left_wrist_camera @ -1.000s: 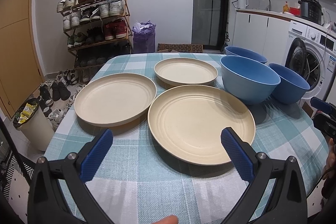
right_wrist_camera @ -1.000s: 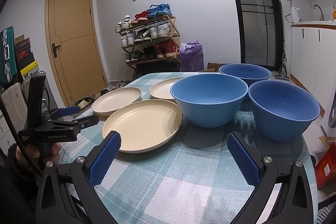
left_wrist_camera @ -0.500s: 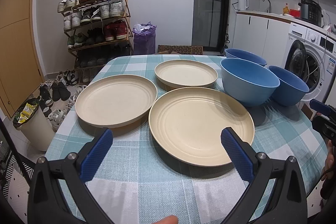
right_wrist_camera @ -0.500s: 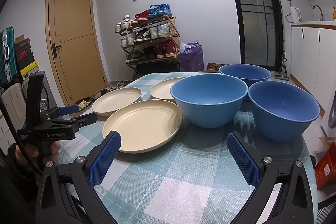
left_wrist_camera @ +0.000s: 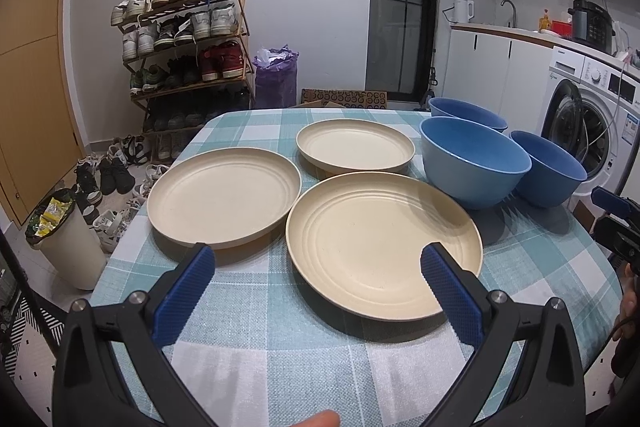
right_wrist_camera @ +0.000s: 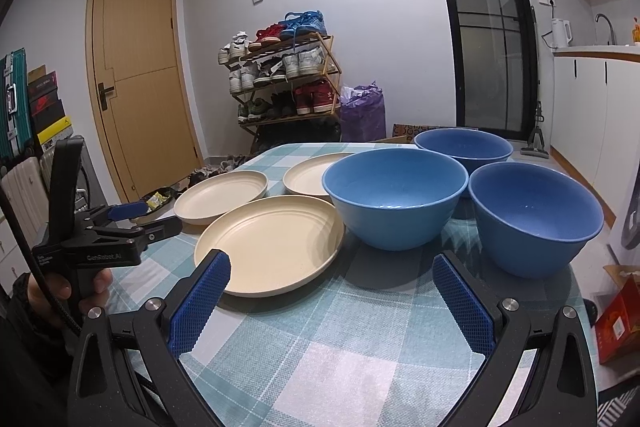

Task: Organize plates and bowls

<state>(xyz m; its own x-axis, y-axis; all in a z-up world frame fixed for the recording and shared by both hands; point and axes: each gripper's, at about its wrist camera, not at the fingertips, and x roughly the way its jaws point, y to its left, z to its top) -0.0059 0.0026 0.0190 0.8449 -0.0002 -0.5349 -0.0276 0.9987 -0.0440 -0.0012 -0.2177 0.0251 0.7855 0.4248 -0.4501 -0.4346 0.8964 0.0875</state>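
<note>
on the table point(left_wrist_camera: 256, 311) with the teal-and-white checked cloth sit three round cream plastic plates and three round blue plastic bowls. taking the largest cream plate point(left_wrist_camera: 382, 249) as landmark: the second cream plate point(left_wrist_camera: 224, 195) lies just to its left, the smallest cream plate point(left_wrist_camera: 355, 146) just behind it, and the light blue bowl point(left_wrist_camera: 474, 159) behind and to its right, flanked by two darker blue bowls point(right_wrist_camera: 534, 217) point(right_wrist_camera: 464, 147). the left tongs point(left_wrist_camera: 316, 281) hover released before the largest plate, empty. the right tongs point(right_wrist_camera: 330, 291) are spread wide, empty.
</note>
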